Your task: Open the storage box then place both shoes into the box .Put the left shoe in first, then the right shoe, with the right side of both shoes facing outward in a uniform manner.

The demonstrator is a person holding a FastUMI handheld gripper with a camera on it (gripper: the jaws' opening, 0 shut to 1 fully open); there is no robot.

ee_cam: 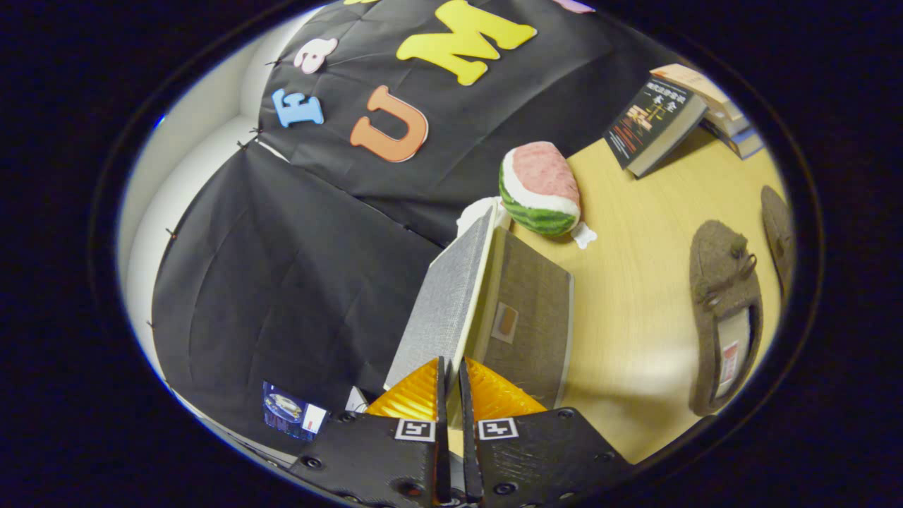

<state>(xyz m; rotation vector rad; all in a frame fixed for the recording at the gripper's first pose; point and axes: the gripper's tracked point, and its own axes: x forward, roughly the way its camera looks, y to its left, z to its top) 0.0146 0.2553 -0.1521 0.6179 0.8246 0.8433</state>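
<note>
We see the tool (449, 374) clamped on the storage box's (529, 317) raised lid (444, 303), hiding the interior. Both shoes (726, 317) lie on the tabletop (635, 282) nearby, one cut off.

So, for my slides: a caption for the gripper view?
Claw shut on storage box lid, lifting it; brown shoes wait on table.

table (635, 310) – box (529, 324), shoes (726, 317), watermelon (540, 187), books (656, 123)
</note>
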